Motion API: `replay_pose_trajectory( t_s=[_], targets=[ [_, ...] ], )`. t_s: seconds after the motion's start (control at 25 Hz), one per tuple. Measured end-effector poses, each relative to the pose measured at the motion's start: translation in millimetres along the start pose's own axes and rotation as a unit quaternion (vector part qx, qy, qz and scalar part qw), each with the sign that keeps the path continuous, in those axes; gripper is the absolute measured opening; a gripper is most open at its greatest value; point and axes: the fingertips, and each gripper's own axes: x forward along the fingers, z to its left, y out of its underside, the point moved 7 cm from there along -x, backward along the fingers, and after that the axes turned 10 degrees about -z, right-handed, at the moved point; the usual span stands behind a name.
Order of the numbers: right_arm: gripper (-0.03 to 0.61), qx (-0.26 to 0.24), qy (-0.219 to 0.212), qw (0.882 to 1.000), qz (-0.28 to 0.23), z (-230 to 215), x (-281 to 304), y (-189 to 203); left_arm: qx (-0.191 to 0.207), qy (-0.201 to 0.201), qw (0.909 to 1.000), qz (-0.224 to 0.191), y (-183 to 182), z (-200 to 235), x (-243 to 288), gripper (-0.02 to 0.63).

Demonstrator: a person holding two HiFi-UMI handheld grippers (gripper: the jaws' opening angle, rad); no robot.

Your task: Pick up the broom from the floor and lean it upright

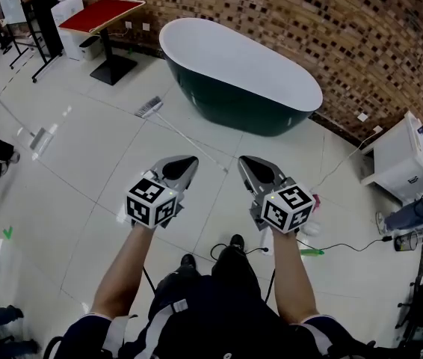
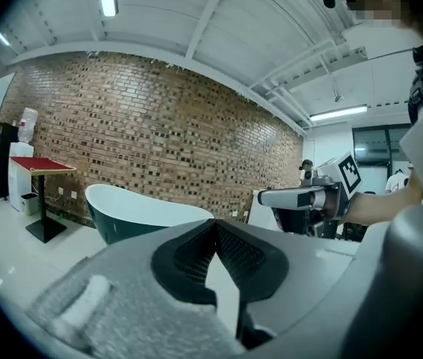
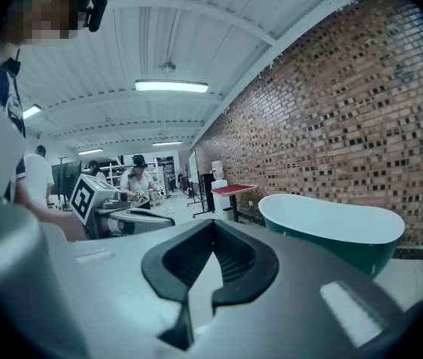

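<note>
Overhead, a brick wall (image 1: 309,21) backs a dark green bathtub (image 1: 241,69) with a white interior at twelve o'clock, and a red-topped table (image 1: 101,13) stands at ten o'clock. The broom (image 1: 149,108) lies flat on the tiled floor (image 1: 84,170) at eleven o'clock, bristle head near the tub's left end, its thin handle running toward five o'clock and ending just ahead of the grippers. Held side by side, the left gripper (image 1: 184,164) and right gripper (image 1: 249,164) are both closed, carrying nothing, neither touching the broom.
</note>
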Motion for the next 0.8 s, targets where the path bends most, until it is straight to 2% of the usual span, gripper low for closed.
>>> replay_pose_trajectory(
  t_s=[0.32,0.56,0.8],
  targets=[
    [0.002,0.026,0.021,0.999,-0.01,-77,38,13,0.004,0.014,0.9996,0.025,13,46,75,0.0],
    [0.002,0.036,0.023,0.999,-0.017,-167,82,10,0.007,0.025,0.999,0.037,20,87,166,0.0],
    [0.002,0.052,0.02,0.998,-0.002,-238,117,20,0.02,0.042,0.9961,0.075,32,122,242,0.0]
  ],
)
